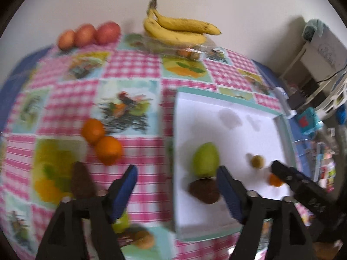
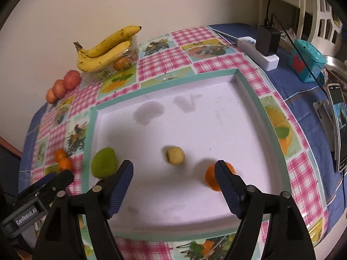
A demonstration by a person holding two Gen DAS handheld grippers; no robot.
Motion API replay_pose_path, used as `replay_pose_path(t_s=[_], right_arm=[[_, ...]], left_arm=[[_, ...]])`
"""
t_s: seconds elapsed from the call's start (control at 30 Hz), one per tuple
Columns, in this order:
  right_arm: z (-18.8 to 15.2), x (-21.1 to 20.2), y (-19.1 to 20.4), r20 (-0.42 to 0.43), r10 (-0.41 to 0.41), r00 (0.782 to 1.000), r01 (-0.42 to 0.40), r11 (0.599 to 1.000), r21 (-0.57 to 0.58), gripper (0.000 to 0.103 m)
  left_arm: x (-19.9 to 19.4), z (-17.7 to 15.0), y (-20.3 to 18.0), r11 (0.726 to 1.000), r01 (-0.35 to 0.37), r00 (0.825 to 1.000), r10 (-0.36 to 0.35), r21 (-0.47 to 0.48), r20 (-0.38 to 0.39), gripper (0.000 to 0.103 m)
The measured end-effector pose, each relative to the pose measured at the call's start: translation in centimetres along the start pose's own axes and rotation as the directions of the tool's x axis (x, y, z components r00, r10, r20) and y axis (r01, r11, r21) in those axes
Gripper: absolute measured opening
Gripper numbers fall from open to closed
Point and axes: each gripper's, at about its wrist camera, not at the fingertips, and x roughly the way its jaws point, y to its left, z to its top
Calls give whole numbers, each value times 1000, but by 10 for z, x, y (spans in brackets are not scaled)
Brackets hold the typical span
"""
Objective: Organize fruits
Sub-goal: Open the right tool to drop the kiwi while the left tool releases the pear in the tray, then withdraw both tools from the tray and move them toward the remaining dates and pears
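Right claw (image 2: pixel 174 168), jaws spread and empty, stood over the shallow white tray (image 2: pixel 216 117), the small round orange fruit (image 2: pixel 211 178) touching its right finger.

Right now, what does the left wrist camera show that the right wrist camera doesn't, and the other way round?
Only the left wrist view shows the brown fruit in the tray below the green one, and another brown fruit on the cloth. Only the right wrist view shows the black charger and the phone. Both show the white tray, green fruit, bananas, red apples, and both grippers open.
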Motion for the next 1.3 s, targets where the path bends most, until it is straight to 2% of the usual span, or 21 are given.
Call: replay_pose_path(t_s=[0.1,0.13,0.4,0.6,0.83,1.0,1.17,1.3], right_arm=[[-2,-4,3,18,-20,1000,20,1000,-14,91],[-2,-5,3,23,-19,1000,20,1000,-15,91],[-17,-10,11,40,-33,999,35,999,-36,91],[-30,-13,19,32,-32,999,33,999,-36,91],[-47,-11,51,1,-11,1000,11,992,-126,91],[-52,-7,76,-1,10,1000,-10,986,-164,91],[-55,-3,103,-6,57,998,-57,983,-177,91],[-59,-1,123,-9,84,996,-85,975,-203,91]], left_arm=[[-10,-6,10,999,-36,999,37,-26,37,100],[-12,-8,15,998,-39,998,41,-38,42,103],[-23,-23,45,986,-124,989,131,-110,64,103],[-25,-33,67,976,-156,986,163,-152,33,103],[-36,-46,90,966,-164,986,169,-199,6,103],[-40,-49,116,946,-173,984,180,-274,0,103],[-45,-48,140,929,-220,973,232,-298,5,103],[-53,-49,164,907,-232,967,255,-352,19,103]])
